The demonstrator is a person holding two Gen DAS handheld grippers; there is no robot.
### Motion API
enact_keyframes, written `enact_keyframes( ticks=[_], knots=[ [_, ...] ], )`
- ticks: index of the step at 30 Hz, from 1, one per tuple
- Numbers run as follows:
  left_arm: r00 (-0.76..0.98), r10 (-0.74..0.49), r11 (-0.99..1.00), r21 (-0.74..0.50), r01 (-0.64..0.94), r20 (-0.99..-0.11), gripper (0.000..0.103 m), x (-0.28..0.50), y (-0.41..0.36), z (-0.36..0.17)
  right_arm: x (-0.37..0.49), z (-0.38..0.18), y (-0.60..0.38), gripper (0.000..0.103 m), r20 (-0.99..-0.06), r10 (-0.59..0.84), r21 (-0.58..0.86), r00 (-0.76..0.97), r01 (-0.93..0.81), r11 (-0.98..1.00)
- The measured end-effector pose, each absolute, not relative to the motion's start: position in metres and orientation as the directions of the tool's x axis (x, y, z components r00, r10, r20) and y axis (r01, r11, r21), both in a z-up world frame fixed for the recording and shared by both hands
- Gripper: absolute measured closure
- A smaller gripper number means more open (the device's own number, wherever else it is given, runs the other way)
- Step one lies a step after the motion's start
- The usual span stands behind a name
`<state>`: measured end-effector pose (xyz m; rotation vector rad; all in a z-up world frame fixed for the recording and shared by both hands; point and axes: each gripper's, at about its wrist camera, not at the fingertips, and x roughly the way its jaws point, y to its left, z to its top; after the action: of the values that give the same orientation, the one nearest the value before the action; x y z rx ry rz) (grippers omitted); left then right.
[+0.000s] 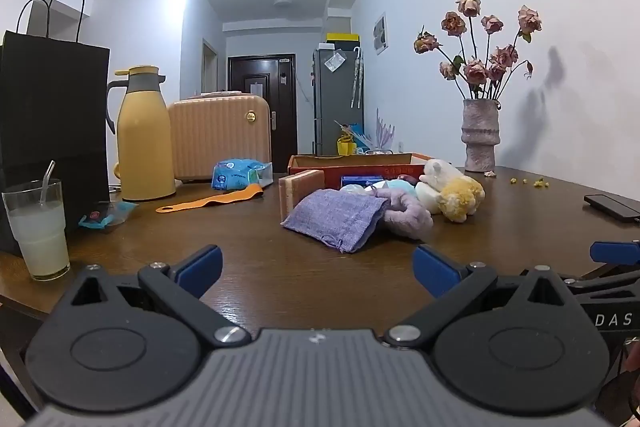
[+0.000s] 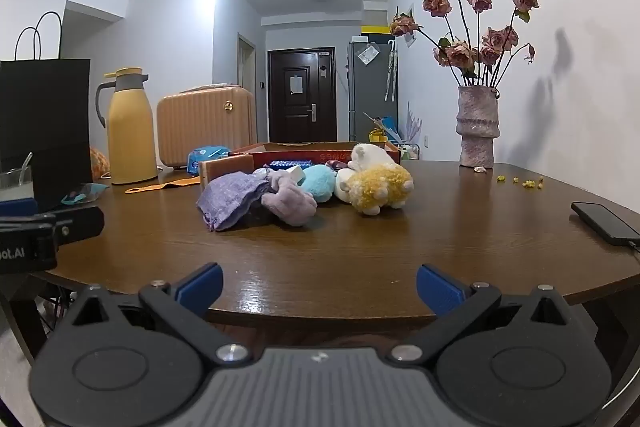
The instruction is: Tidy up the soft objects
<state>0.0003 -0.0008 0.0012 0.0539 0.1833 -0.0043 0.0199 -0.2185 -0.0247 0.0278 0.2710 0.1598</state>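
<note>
The soft things are lying bunched together near the middle of the wooden table [image 2: 360, 251], straight ahead of you at twelve o'clock. You are looking at one folded purple cloth [image 2: 230, 201], one lilac plush [image 2: 290, 201] touching it at its three o'clock side, one pale blue plush [image 2: 320, 181] behind that, one yellow plush [image 2: 380, 187] and one white plush [image 2: 370, 155] leaning just behind the yellow one. Directly behind the pile, a shallow red box [image 2: 312, 149] is sitting, with a wooden-looking block [image 2: 226, 167] at its nine o'clock end.

Nothing is standing between your grippers and the pile; bare tabletop is stretching in between. Your left gripper [image 1: 318, 271] is holding its blue pads wide apart over the table with nothing between them, and your right gripper [image 2: 320, 287] is doing the same at the near edge.

Further out, at ten o'clock, one orange strap [image 1: 212, 201], one blue packet [image 1: 240, 175], one peach case [image 1: 220, 139], one yellow flask [image 1: 144, 135] and one black paper bag [image 1: 52, 131] are crowding the table. At eight o'clock one glass of pale drink [image 1: 38, 231] is standing near your left gripper. At two o'clock one vase of dried roses [image 2: 478, 127] is standing, and at three o'clock one phone [image 2: 604, 223] is lying flat.
</note>
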Motion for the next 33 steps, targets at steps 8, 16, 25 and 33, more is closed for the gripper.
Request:
enact_keyframes(
  ticks=[8,16,25,33],
  knots=[
    [0.983,-0.008,1.000,0.022,0.013,-0.183,0.000,-0.002,0.002,0.001,0.019,-0.024,-0.219,0.000,-0.267,0.158,0.047,0.951,-0.152,0.987],
    [0.983,-0.009,0.999,0.037,0.016,-0.181,0.000,-0.002,0.001,0.001,0.024,-0.024,-0.226,0.000,-0.272,0.146,0.055,0.951,-0.136,0.989],
    [0.983,-0.012,0.999,0.037,0.019,-0.184,0.000,0.002,0.000,0.000,0.020,-0.025,-0.220,0.000,-0.265,0.139,0.045,0.954,-0.131,0.990],
    [0.983,-0.011,0.999,0.037,0.018,-0.183,0.000,0.002,0.001,0.000,0.021,-0.026,-0.220,0.000,-0.268,0.143,0.046,0.953,-0.136,0.990]
  ],
)
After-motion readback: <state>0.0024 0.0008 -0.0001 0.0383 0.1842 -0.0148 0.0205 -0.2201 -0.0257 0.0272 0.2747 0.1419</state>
